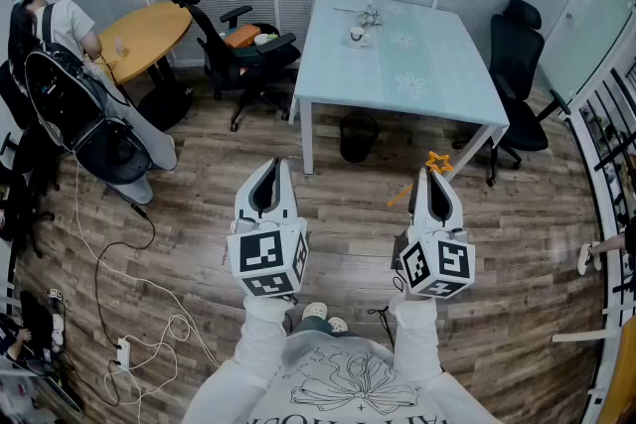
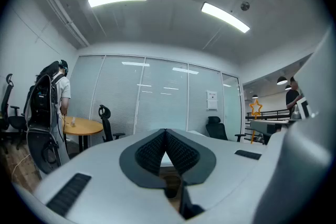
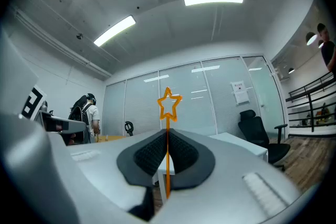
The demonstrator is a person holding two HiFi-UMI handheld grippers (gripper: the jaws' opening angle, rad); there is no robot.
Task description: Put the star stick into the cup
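Right gripper [image 1: 428, 178] clamped on star stick [image 3: 168, 129], star poking above its tips; left gripper [image 1: 271, 166] closed, empty

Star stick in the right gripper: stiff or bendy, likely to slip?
The star stick looks thin and wiry, so probably very light and somewhat bendy. The right gripper is shut on the narrow shaft, star poking past the fingers, so it may pivot or slip when swung.

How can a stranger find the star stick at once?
Look in front of the pale blue table, at the right gripper. Clamped between its jaws is the star stick: thin, orange, with an outlined star on top. The left gripper beside it holds nothing.
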